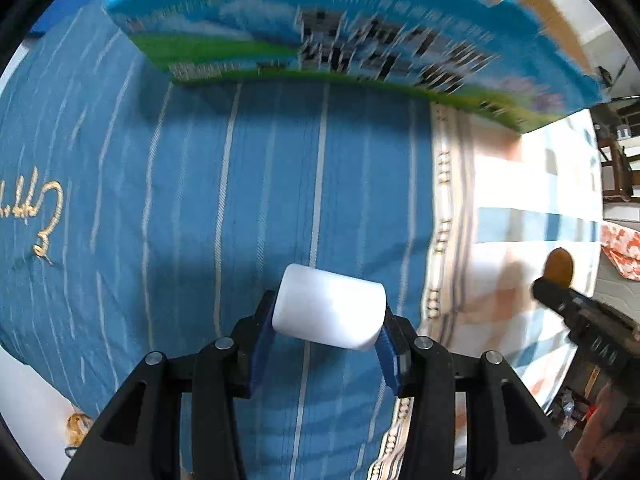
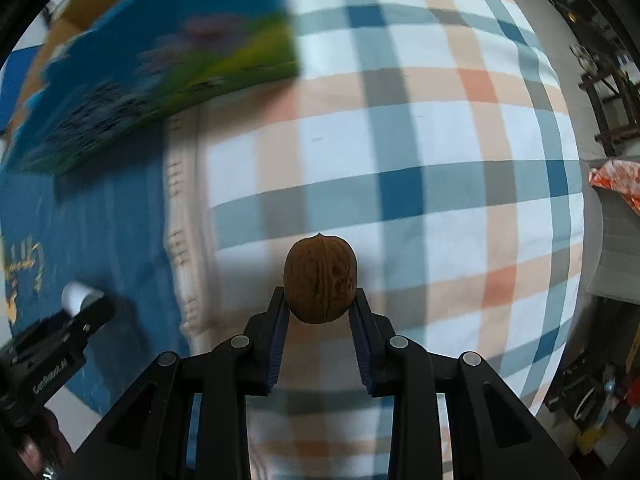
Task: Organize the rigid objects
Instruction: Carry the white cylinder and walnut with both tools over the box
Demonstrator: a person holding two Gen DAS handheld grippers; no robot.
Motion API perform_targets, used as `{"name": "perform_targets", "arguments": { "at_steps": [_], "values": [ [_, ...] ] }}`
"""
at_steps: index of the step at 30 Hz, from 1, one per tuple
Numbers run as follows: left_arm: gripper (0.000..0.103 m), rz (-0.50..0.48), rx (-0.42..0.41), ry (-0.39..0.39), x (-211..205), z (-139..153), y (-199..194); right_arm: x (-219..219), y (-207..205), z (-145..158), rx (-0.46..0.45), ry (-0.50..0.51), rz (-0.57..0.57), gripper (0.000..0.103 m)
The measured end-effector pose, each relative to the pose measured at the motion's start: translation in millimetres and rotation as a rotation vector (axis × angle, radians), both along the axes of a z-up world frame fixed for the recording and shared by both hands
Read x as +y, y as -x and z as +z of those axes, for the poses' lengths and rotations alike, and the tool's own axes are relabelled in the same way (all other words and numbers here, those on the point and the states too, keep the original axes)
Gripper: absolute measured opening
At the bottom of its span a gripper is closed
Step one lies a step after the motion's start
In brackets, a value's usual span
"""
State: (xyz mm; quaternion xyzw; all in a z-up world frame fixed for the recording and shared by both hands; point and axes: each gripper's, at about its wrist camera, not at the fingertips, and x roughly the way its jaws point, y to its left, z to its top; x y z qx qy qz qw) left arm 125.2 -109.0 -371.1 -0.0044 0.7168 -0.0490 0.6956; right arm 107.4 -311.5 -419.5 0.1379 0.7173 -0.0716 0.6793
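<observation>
My left gripper is shut on a white cylinder and holds it above a blue striped cloth. My right gripper is shut on a brown walnut above a plaid cloth. A blue and green cardboard box stands at the far side; it also shows in the right wrist view. The right gripper with the walnut shows at the right of the left wrist view. The left gripper with the white cylinder shows at the lower left of the right wrist view.
The plaid cloth adjoins the blue cloth along a beaded border. An orange patterned cloth lies beyond the right edge. Wooden furniture stands at the far right. Clutter lies on the floor at the lower right.
</observation>
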Motion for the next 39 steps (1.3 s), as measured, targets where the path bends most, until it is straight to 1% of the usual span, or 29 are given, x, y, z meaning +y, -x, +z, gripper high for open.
{"name": "perform_targets", "arguments": {
  "at_steps": [4, 8, 9, 10, 12, 13, 14, 19, 24, 30, 35, 39],
  "values": [
    [0.042, -0.019, -0.057, 0.028, 5, 39, 1, 26, 11, 28, -0.054, -0.016, 0.044, 0.032],
    [0.042, -0.036, -0.121, 0.048, 18, 79, -1, 45, 5, 60, -0.108, -0.025, 0.076, 0.032],
    [0.042, -0.038, -0.141, 0.049, 24, 89, 5, 52, -10, 68, -0.118, -0.026, 0.080, 0.032],
    [0.042, -0.042, -0.158, 0.051, 23, 97, -3, 55, -11, 78, -0.135, -0.025, 0.087, 0.032],
    [0.042, -0.044, -0.192, 0.053, 27, 117, -6, 59, -11, 96, -0.168, -0.025, 0.098, 0.032],
    [0.042, -0.048, -0.205, 0.053, 29, 119, -9, 65, -11, 102, -0.179, -0.025, 0.104, 0.032],
    [0.042, -0.048, -0.219, 0.055, 29, 127, -8, 72, -21, 113, -0.193, -0.023, 0.110, 0.032],
    [0.042, -0.045, -0.281, 0.068, 36, 152, -21, 85, -35, 156, -0.259, -0.013, 0.123, 0.032],
    [0.042, -0.040, -0.320, 0.086, 41, 167, -37, 94, -52, 185, -0.306, -0.027, 0.126, 0.032],
    [0.042, -0.038, -0.350, 0.101, 46, 176, -65, 105, -83, 199, -0.339, -0.049, 0.127, 0.032],
    [0.042, -0.032, -0.356, 0.101, 52, 174, -98, 102, -115, 196, -0.343, -0.065, 0.095, 0.032],
    [0.042, -0.018, -0.325, 0.121, 58, 159, -132, 98, -142, 182, -0.329, -0.060, 0.076, 0.032]
  ]
}}
